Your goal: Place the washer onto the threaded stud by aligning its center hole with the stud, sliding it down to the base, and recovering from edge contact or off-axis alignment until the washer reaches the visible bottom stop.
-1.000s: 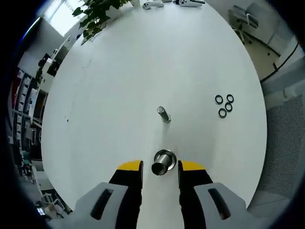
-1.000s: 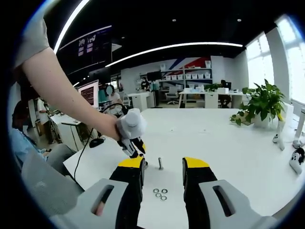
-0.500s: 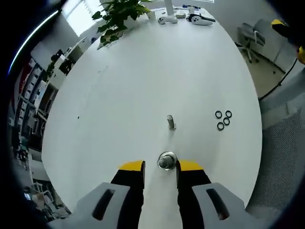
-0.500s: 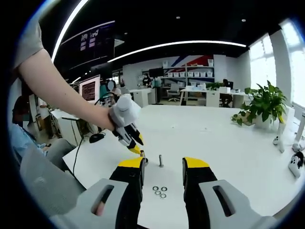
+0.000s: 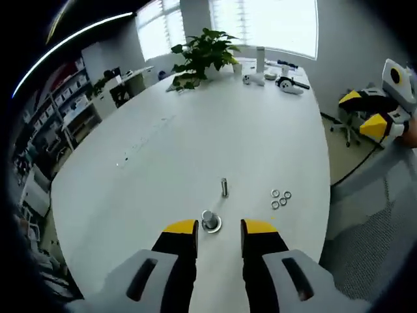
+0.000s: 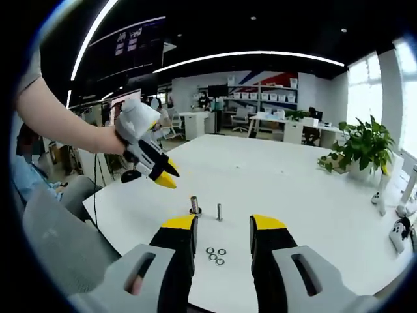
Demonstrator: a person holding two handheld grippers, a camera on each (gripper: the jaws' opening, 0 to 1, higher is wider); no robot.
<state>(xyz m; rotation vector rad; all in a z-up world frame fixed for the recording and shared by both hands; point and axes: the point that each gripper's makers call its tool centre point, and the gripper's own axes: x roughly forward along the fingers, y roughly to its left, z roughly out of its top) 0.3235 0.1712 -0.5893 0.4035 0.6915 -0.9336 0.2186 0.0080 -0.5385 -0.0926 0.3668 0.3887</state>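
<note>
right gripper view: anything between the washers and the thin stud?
Nothing. In the right gripper view, bare white table separates the washers from the thin stud.

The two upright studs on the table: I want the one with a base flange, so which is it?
The stud nearer the left claw: this flanged stud stands on a round base ring, while the thinner plain stud farther off has none.

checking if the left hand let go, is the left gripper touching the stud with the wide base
Apart. In the right gripper view the left gripper hangs in the air up and to the left of the stud, with white table plainly showing between its yellow tips and the stud.
</note>
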